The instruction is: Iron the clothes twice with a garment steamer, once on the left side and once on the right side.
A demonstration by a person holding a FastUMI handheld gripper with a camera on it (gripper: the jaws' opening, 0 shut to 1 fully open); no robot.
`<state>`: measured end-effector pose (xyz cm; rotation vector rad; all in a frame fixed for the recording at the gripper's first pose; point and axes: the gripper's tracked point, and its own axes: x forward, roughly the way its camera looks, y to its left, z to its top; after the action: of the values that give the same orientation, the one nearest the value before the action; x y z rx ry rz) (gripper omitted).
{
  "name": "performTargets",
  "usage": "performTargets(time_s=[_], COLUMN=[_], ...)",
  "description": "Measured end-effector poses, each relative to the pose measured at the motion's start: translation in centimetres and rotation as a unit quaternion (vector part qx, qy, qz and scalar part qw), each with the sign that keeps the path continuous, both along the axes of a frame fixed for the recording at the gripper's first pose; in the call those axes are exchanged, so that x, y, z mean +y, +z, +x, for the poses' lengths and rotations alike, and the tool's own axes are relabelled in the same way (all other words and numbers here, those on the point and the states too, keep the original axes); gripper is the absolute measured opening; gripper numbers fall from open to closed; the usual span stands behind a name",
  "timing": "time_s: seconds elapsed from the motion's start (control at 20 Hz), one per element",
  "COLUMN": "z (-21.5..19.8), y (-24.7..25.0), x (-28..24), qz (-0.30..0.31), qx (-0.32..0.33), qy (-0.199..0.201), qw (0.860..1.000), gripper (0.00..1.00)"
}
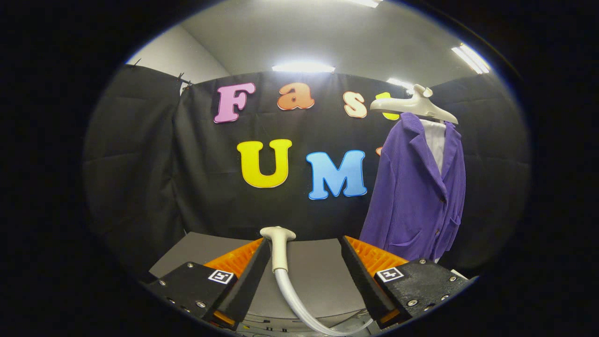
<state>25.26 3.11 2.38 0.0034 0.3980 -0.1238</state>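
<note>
I see a ribbed purple cloth jacket [414, 196] on a smooth plastic hanger [414, 106]; steamer head [279, 248] matt plastic, hose [299, 304] glossy.

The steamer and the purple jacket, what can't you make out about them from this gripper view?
- Steamer head: its steam face points away; the hose is cut off at the bottom edge.
- Gripper: whether either finger touches the steamer handle.
- Purple jacket: its hem sits behind the right finger.
- Hanger: what it hangs on.
</note>
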Motion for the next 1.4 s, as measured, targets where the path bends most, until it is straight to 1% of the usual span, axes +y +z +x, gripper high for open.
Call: performTargets(time_s=[0.15,0.25,0.35,0.5,0.6,0.8,1.05,1.1,1.25,1.3,1.4], z=[2.6,4.4,6.1,7.9,8.7,10.0,10.6,10.9,11.0,10.7,10.3], y=[-2.3,-4.0,-5.9,-9.8,-11.7,-14.4,-16.8,-17.1,-17.5,-17.9,-18.6], x=[0.8,1.0,1.9,3.2,3.7,3.4,4.3,4.6,4.2,3.8,3.5], qz=[-0.005,-0.023,-0.038,-0.026,-0.012,-0.004,0.008,0.011,0.007,0.005,0.009], qx=[0.037,0.067,0.104,0.162,0.188,0.23,0.277,0.284,0.295,0.302,0.317], qy=[-0.012,-0.023,-0.017,-0.013,-0.011,-0.03,-0.027,-0.025,-0.031,-0.033,-0.039], qw=[0.999,0.997,0.994,0.986,0.982,0.973,0.96,0.958,0.955,0.953,0.947], gripper=[0.95,0.95,0.95,0.95,0.95,0.95,0.95,0.94,0.77,0.69,0.65])
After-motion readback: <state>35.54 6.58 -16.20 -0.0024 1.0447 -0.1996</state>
